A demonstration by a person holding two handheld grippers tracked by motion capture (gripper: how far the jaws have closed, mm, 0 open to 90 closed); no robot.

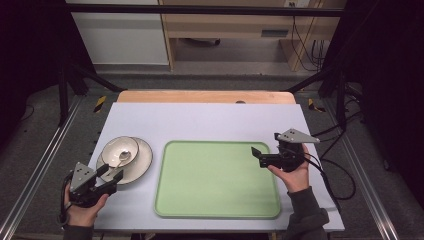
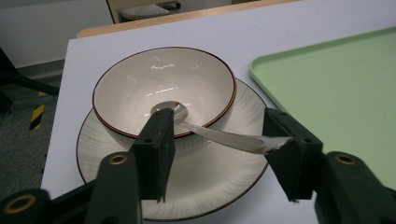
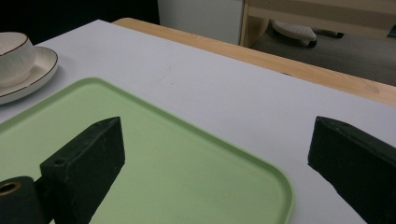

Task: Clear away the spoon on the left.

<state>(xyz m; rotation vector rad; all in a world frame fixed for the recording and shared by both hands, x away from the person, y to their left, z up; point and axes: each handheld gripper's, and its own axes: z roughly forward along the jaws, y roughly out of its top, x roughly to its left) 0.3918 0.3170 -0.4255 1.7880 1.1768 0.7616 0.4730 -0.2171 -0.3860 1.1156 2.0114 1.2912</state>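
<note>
Here, as seen now:
Table (image 1: 210, 120): a white sheet is laid over it; wooden far edge is seen.
Tray (image 1: 217, 179): green, placed at the centre, bare.
Plate (image 1: 141, 161): set left of the tray, with a bowl (image 1: 120, 150) on it.
Spoon (image 2: 219, 136): laid in the bowl, handle over the rim toward the near side.
Left hand-held gripper (image 2: 224, 156): jaws spread wide, the spoon handle reaching between them, plate's near edge beneath.
Right hand-held gripper (image 1: 265, 146): jaws held wide, at the tray's right edge, nothing gripped.
</note>
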